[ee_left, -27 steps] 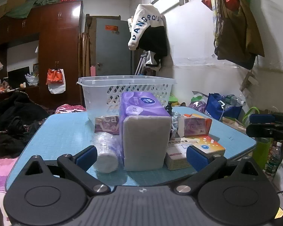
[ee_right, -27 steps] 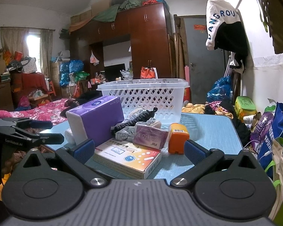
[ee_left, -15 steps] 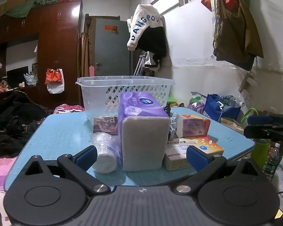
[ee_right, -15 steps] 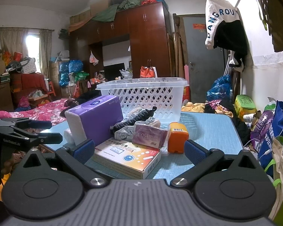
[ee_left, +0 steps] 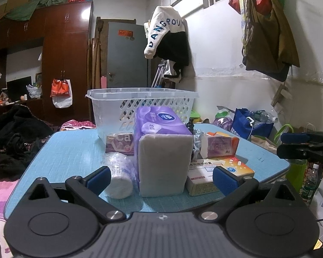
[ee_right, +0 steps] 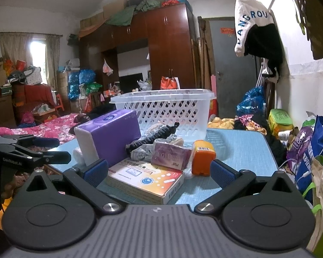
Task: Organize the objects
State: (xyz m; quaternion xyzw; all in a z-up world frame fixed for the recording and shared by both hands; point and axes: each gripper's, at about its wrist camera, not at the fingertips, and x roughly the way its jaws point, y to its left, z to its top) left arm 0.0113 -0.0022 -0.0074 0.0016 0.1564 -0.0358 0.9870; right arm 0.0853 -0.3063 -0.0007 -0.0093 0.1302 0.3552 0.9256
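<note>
On the blue table, the purple tissue pack serves as the landmark, standing on end near the front edge. Just left of it lies a white roll on its side, touching or nearly touching the pack's base, and behind that roll sits a small maroon box. Directly behind the pack stands the white lattice basket, upright. To the pack's right a purple-and-orange carton rests partly on a flat white-and-orange medicine box, which lies just beside the pack. From the right wrist view, crumpled dark and grey bits are bunched between the pack and the basket. The left gripper sits low before the pack with its jaws spread wide, gripping nothing. The right gripper, farther right of the pack, also has its jaws wide apart and holds nothing, the medicine box lying in front of them.
</note>
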